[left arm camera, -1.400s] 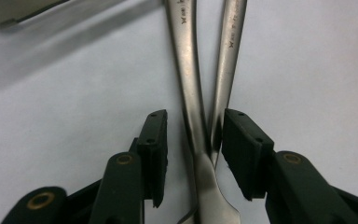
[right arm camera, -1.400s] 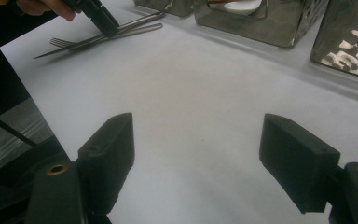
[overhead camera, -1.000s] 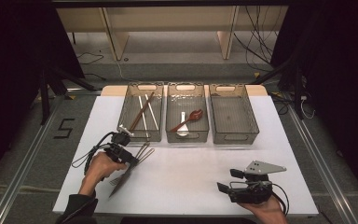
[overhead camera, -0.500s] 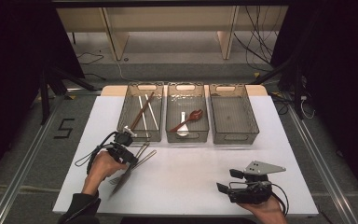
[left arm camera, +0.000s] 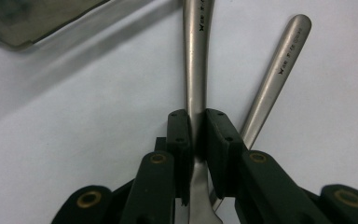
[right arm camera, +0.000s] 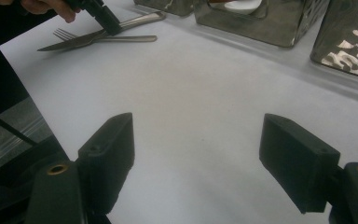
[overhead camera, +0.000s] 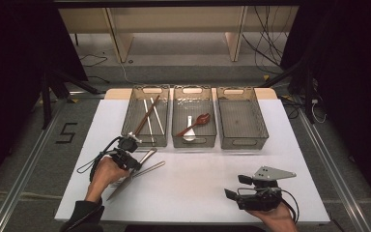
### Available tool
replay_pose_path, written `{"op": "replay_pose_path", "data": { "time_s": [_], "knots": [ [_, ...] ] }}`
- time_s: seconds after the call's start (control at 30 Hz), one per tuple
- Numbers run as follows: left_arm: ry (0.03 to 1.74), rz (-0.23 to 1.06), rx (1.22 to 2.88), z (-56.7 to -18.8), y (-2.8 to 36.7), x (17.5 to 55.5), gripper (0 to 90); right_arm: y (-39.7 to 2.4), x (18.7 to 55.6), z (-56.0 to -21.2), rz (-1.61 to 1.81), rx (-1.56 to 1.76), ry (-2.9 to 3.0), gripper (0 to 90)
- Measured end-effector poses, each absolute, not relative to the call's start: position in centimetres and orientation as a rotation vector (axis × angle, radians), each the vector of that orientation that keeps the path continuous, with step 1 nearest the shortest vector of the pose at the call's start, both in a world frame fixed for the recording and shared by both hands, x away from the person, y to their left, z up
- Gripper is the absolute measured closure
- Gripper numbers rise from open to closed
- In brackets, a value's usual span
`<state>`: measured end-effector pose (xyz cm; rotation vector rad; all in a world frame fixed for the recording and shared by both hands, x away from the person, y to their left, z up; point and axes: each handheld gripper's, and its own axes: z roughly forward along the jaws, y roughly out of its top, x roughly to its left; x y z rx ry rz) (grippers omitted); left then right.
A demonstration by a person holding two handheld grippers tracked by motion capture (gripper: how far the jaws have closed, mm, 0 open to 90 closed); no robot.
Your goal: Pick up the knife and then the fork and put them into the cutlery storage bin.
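A metal fork (left arm camera: 195, 56) and a metal knife (overhead camera: 125, 183) lie crossed on the white table (overhead camera: 198, 169) at the left front. My left gripper (overhead camera: 135, 164) points down at them and is shut on the fork's handle; its pads (left arm camera: 179, 135) press the handle from both sides. These jaws have just been closing on that handle. The knife's handle (left arm camera: 279, 65) lies free beside it. In the right gripper view the same pair (right arm camera: 93, 39) lies far left under the other hand. My right gripper (overhead camera: 234, 187) rests at the right front, open, with bare table between its jaws (right arm camera: 198, 144).
Three clear bins stand in a row at the back. The left bin (overhead camera: 145, 89) holds chopsticks (overhead camera: 149, 116). A red spoon (overhead camera: 198, 121) and a white spoon (overhead camera: 189, 130) lie in the middle bin. The right bin (overhead camera: 241, 92) stands beside them.
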<state>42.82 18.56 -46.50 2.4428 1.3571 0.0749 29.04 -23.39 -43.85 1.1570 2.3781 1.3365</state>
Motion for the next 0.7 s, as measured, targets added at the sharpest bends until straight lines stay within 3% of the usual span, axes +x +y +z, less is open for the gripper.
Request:
{"op": "replay_pose_path", "data": {
  "time_s": [0.7],
  "knots": [
    [1.262,0.059,2.404,-44.6,18.4,42.2,80.2,-23.6,29.0,-43.8,1.341,1.158,2.373,27.2]
  ]
}}
